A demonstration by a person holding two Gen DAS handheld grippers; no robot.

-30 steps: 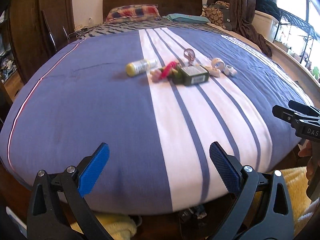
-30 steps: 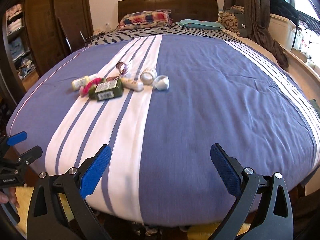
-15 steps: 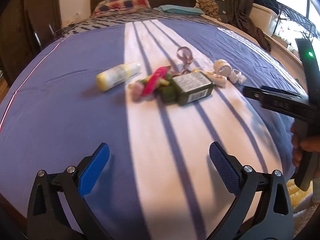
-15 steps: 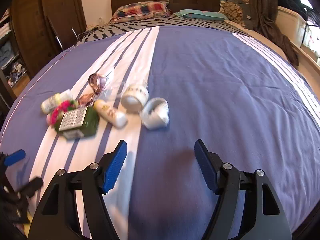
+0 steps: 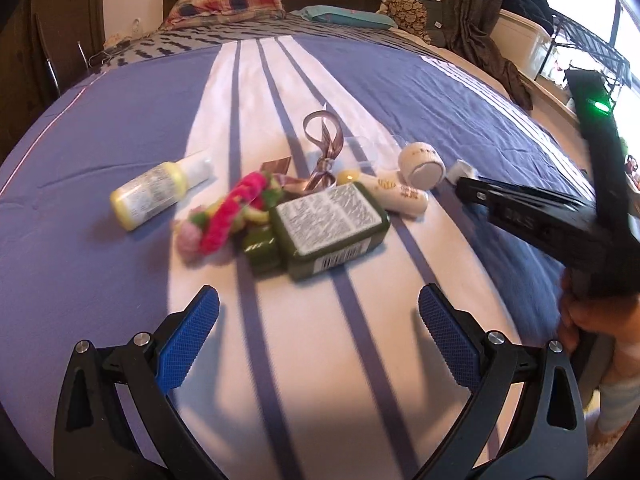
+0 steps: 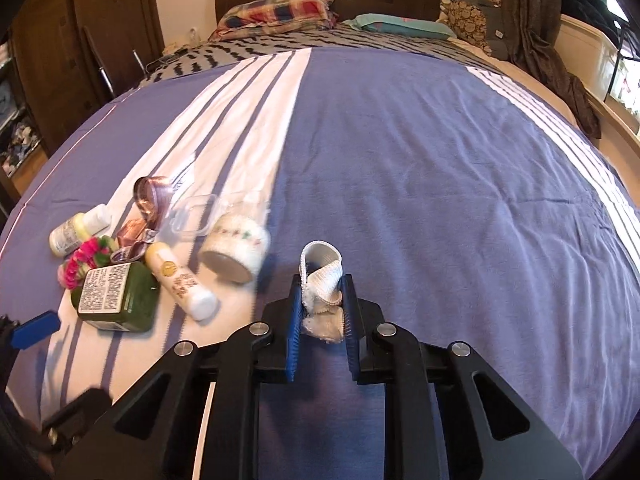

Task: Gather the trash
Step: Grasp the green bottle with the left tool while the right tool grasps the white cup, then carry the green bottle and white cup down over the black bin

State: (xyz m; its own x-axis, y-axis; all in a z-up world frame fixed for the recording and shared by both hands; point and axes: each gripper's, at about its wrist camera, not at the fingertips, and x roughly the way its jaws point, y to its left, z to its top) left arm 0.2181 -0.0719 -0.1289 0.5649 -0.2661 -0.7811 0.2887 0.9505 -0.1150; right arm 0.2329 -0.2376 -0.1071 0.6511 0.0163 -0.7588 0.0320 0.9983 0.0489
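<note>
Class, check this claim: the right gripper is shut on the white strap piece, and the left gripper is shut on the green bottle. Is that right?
Not quite. The right gripper is indeed shut on the white strap piece, but the left gripper is open and holds nothing; the green bottle lies on the bed ahead of its fingers. The left wrist view shows this.

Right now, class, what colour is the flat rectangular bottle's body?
Dark green flat rectangular bottle, clearest in left wrist view.
</note>
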